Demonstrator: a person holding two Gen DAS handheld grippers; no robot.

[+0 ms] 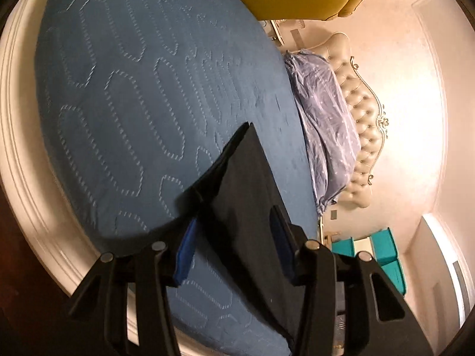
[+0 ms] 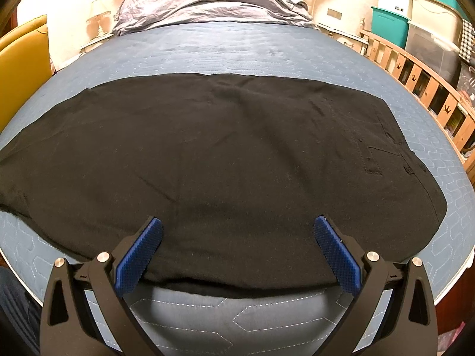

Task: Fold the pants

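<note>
Black pants (image 2: 207, 148) lie flat across a blue quilted bedspread (image 2: 237, 50). Their waist and back pocket (image 2: 374, 160) are at the right and the legs run off to the left. My right gripper (image 2: 237, 221) is open, its blue pads (image 2: 139, 255) spread over the near edge of the pants at mid-length. In the left wrist view a narrow end of the pants (image 1: 246, 178) stretches away over the bedspread (image 1: 133, 89). My left gripper (image 1: 234, 216) is open, with its fingers on either side of that cloth.
A lilac duvet (image 2: 207, 3) is bunched against the tufted headboard (image 1: 359, 112). A yellow chair (image 2: 23, 56) stands left of the bed. A wooden crib rail (image 2: 421, 80) and teal storage bins (image 2: 389, 23) are at the right. The white bed frame (image 1: 26, 163) rims the mattress.
</note>
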